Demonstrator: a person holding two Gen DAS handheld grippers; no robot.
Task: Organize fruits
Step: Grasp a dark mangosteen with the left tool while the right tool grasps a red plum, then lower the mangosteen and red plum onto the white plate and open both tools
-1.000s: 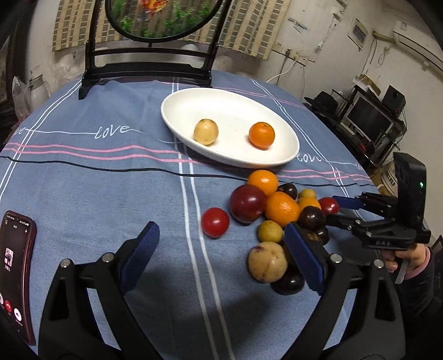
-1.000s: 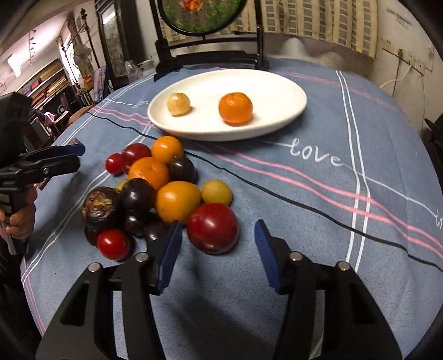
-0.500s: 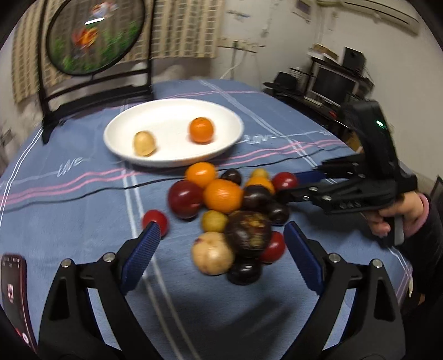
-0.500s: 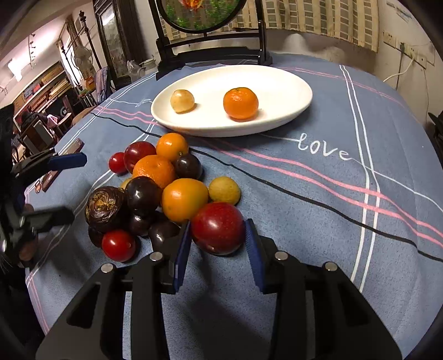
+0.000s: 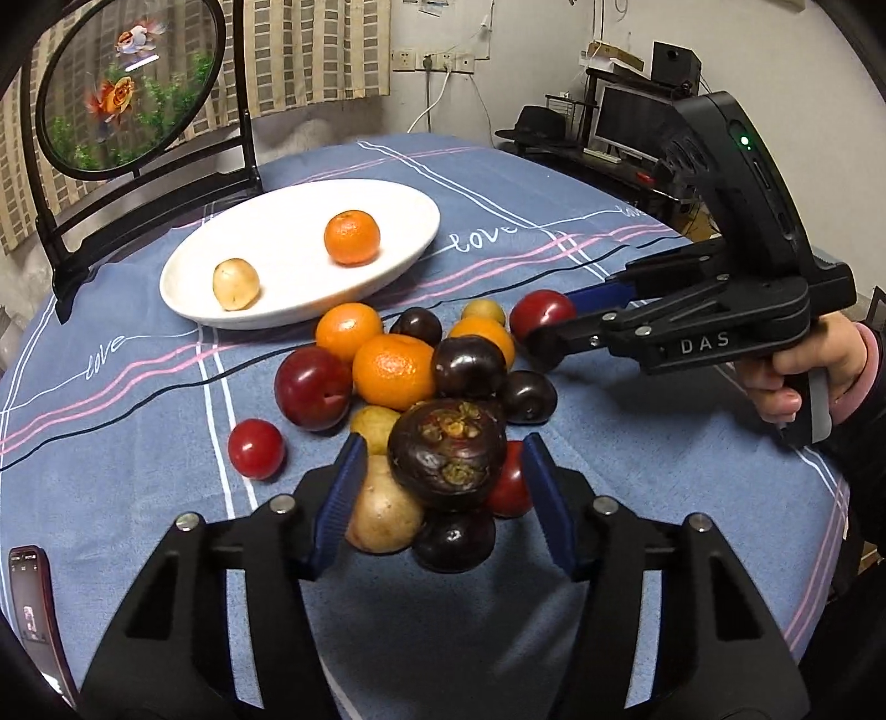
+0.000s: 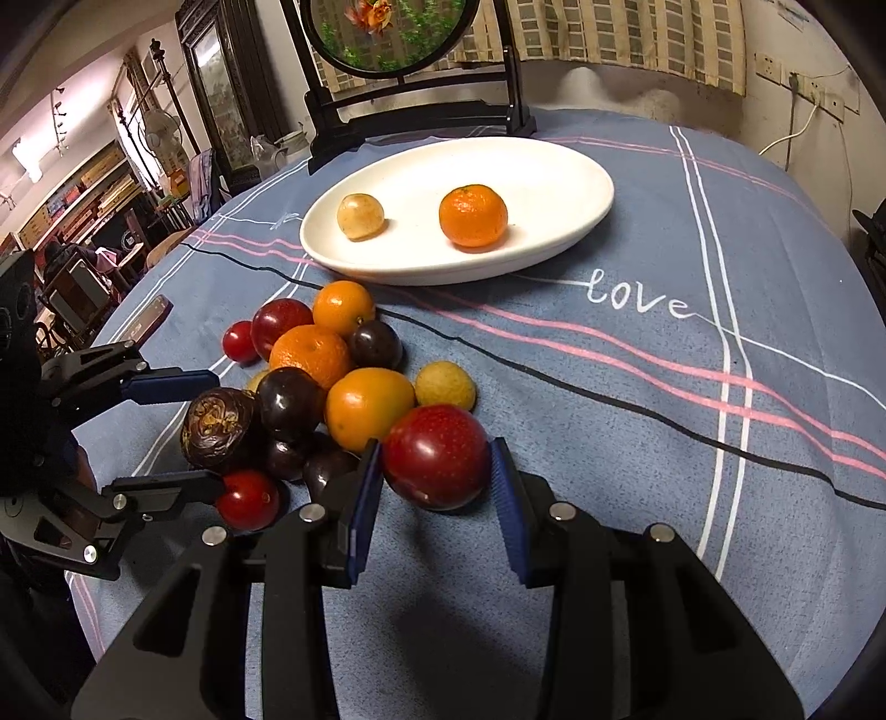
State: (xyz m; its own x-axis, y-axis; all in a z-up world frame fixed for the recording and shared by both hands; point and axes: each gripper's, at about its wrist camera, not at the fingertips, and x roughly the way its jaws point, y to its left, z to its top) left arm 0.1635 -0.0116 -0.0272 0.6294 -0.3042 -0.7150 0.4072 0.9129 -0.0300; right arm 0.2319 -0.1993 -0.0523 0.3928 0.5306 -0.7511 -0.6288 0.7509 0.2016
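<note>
A pile of fruit lies on the blue tablecloth before a white oval plate [image 5: 387, 221] [image 6: 554, 166] that holds a tangerine [image 5: 352, 237] [image 6: 473, 216] and a small tan fruit [image 5: 236, 284] [image 6: 360, 216]. My left gripper [image 5: 440, 487] is open, its pads on either side of a dark mangosteen [image 5: 447, 455] [image 6: 219, 422] with gaps showing. My right gripper [image 6: 436, 498] is shut on a large red plum [image 6: 436, 455] [image 5: 540, 317] at the pile's edge. Tangerines, dark plums, red cherry tomatoes and yellow fruits make up the pile.
A round framed picture on a black stand [image 5: 127, 83] [image 6: 387, 33] stands behind the plate. A phone [image 5: 30, 603] lies at the table's left edge. A desk with a monitor [image 5: 626, 127] is beyond the right edge.
My left gripper moved forward over the pile and narrowed around the mangosteen. My right gripper closed from open onto the red plum.
</note>
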